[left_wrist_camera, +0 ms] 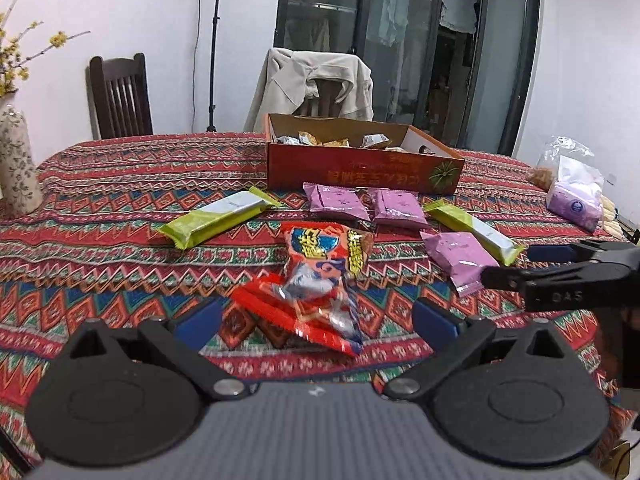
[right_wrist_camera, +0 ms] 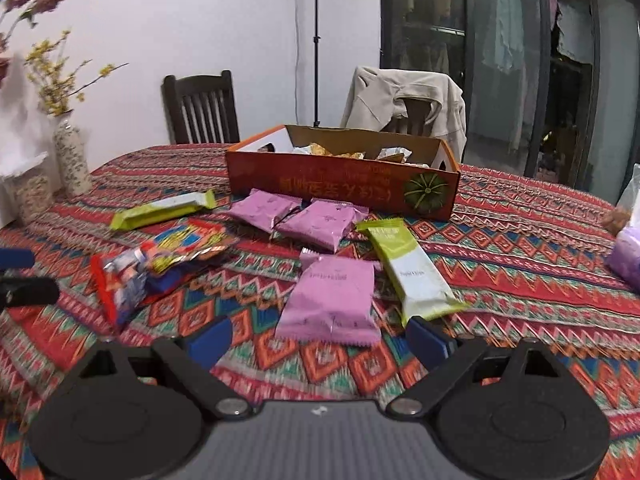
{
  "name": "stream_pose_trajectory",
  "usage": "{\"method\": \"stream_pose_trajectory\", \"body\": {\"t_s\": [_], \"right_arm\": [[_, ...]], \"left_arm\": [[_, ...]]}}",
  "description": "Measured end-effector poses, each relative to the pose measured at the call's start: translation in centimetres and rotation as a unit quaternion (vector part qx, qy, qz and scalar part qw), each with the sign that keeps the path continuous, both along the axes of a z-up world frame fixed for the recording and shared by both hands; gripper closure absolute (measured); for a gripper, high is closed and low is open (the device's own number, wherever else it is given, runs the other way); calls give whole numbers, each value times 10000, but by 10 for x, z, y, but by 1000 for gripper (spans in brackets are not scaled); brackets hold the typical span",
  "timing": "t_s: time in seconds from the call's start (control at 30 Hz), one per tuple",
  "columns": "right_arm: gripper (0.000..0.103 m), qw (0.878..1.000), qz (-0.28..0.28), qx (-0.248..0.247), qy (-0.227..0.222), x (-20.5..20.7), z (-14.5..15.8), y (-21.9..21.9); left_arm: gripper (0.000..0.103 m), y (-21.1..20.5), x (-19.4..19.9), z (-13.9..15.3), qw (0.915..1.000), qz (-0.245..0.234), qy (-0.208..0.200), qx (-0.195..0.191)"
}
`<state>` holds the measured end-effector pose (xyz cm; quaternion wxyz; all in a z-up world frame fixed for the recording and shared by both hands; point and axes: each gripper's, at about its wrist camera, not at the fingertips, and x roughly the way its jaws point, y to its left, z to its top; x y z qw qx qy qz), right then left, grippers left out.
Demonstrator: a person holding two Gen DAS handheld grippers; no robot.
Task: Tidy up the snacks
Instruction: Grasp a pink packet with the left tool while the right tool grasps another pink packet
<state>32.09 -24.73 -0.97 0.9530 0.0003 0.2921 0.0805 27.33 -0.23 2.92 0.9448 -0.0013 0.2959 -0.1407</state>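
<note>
Across the middle of both frames, on the patterned cloth of the bench (left_wrist_camera: 120,184), we find the snacks still loose: three purple packets, two green-and-white bars and a heap of red and orange packets. Behind them, at upper centre, stands the open orange cardboard box (right_wrist_camera: 344,188), already holding a few wrapped pieces, so we judge it to be the place where the loose snacks belong.

Low in its own view, our left gripper (left_wrist_camera: 316,316) has its jaws spread wide with nothing clamped; the red and orange packets (left_wrist_camera: 320,276) lie just ahead, between the blue pads, which suggests we are lining up on that heap. Our right gripper (right_wrist_camera: 320,340) is likewise released, its jaws set either side of the nearest purple packet (right_wrist_camera: 332,304) without pressing on it. Its right pad sits near the lower end of a green-and-white bar (right_wrist_camera: 408,268), which leans against that packet, so we should take care not to catch both.

Farther back, two purple packets (right_wrist_camera: 304,216) lie just before the box wall, and the other green bar (left_wrist_camera: 216,216) lies apart at centre left. We judge the sorting barely begun, since most snacks remain outside the box.
</note>
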Motion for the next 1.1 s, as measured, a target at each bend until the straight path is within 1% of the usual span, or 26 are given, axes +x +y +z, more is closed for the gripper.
{"method": "stream_pose_trajectory", "body": {"t_s": [0.1, 0.2, 0.27, 0.3, 0.33, 0.4, 0.47, 0.53, 0.6, 0.7, 0.8, 0.83, 0.9, 0.97, 1.0, 1.03, 1.1], "right_arm": [[11, 9999, -22, 129, 28, 24, -7, 1], [18, 9999, -69, 87, 94, 46, -15, 2], [25, 9998, -78, -23, 177, 56, -20, 4], [37, 9997, -59, -87, 223, 60, -23, 5], [40, 9996, -31, -150, 249, 62, -26, 7], [41, 9997, 20, -153, 197, 62, -28, 7], [42, 9998, 100, -78, 170, 61, -26, 3], [42, 9999, 142, 35, 83, 56, -21, -3], [42, 9997, 168, 177, -26, 50, -11, -12], [42, 9989, 172, 393, -209, 45, 6, -29], [42, 9986, 103, 396, -346, 47, 16, -44], [42, 9985, 73, 387, -369, 48, 18, -48], [42, 9985, 6, 384, -399, 50, 19, -56], [42, 9983, -42, 422, -407, 52, 19, -64], [42, 9981, -65, 454, -408, 51, 19, -68], [42, 9980, -88, 483, -403, 51, 18, -72], [42, 9978, -144, 512, -393, 52, 16, -77]], "left_arm": [[0, -5, 23, 0, 9999, -95, 67, 31], [0, -14, 47, 1, 9997, -211, 102, 69], [0, -21, 64, 4, 9994, -318, 79, 72], [0, -25, 74, 6, 9992, -370, 95, 89], [0, -30, 84, 8, 9989, -446, 92, 118], [0, -40, 103, 10, 9980, -581, 105, 211], [0, -53, 128, 9, 9968, -654, 158, 430], [0, -67, 151, 7, 9959, -624, 198, 622], [0, -79, 177, 2, 9945, -643, 355, 750], [0, -94, 211, -5, 9934, -631, 600, 745], [1, -104, 241, -17, 9917, -478, 925, 758], [3, -104, 247, -22, 9910, -471, 1004, 754], [15, -106, 258, -32, 9880, -408, 1271, 779], [23, -107, 261, -40, 9860, -437, 1437, 726], [37, -108, 258, -41, 9871, -428, 1328, 786], [40, -109, 256, -40, 9872, -429, 1256, 883], [41, -107, 254, -37, 9878, -487, 1282, 742]]}}
